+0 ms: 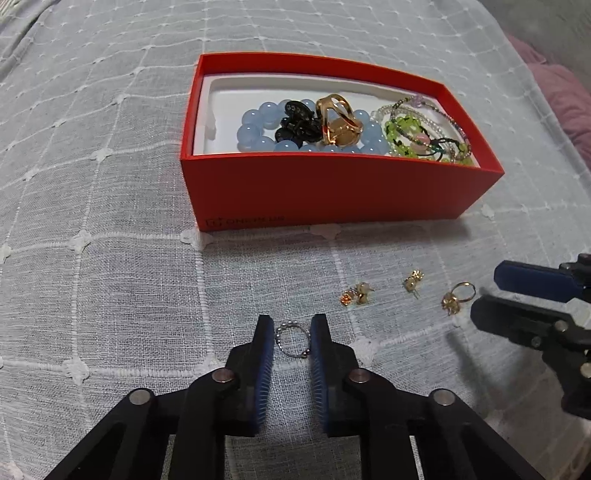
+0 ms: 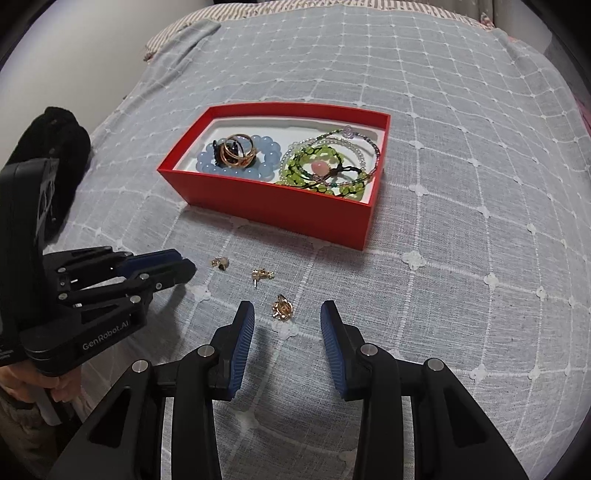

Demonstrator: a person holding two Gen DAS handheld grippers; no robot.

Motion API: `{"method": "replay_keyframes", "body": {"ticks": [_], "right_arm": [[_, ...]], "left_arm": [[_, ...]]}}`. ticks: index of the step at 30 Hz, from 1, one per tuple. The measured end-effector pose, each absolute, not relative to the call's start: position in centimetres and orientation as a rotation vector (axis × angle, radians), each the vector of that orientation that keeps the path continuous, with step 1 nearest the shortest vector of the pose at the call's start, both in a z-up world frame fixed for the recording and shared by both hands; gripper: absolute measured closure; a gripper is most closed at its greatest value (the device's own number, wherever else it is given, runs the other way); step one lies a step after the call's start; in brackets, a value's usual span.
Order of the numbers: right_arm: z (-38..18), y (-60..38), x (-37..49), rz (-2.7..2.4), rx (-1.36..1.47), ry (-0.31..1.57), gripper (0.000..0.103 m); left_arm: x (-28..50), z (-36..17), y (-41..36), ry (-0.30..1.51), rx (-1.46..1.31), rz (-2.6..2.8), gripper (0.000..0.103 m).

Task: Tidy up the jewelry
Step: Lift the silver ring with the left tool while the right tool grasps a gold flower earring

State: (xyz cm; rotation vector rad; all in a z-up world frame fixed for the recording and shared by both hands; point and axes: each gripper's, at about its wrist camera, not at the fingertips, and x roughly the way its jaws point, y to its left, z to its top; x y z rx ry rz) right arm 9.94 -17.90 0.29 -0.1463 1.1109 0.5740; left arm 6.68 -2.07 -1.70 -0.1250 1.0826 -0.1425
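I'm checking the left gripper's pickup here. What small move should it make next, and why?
Probably lift the silver ring straight up a little. The left gripper has its pads on either side of the ring, seemingly touching it, on the bedspread, and the red box holding the other jewelry lies just ahead.

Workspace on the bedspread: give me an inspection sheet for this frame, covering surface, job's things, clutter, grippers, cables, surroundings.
Surface: grey checked bedspread.
Job's things: red box holds blue bead bracelet, gold ring, green bead bracelet. On the cloth: silver bead ring, three small gold pieces.
Clutter: black cloth at the bed's edge.
Grippers: left gripper brackets the silver ring, contact unclear; right gripper open around a gold piece.
Cables: nothing seen.
Surroundings: striped fabric, pink fabric.
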Motion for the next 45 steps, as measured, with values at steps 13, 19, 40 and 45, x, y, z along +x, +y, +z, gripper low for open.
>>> {"method": "replay_keyframes", "body": {"ticks": [13,19,40,45], "right_arm": [[-1.6,-15.8,10.2,0.583,-0.245,1.101,0.065],[-2.0,-14.7,9.9,0.579,-0.301,1.084,0.088],[1.1,-17.1,10.1,0.57,-0.19,1.038,0.089],[1.9,-17.7,10.2,0.569,-0.162,1.026,0.089]], "left_arm": [[6.4,-1.0,-0.9,1.07,-0.197,-0.152,0.094],[6.2,-0.8,-0.2,1.066,-0.229,-0.158,0.094],[6.5,-1.9,-3.2,1.078,-0.024,-0.134,0.072],[6.8,-1.9,-2.3,1.082,-0.058,-0.123,0.088]]}}
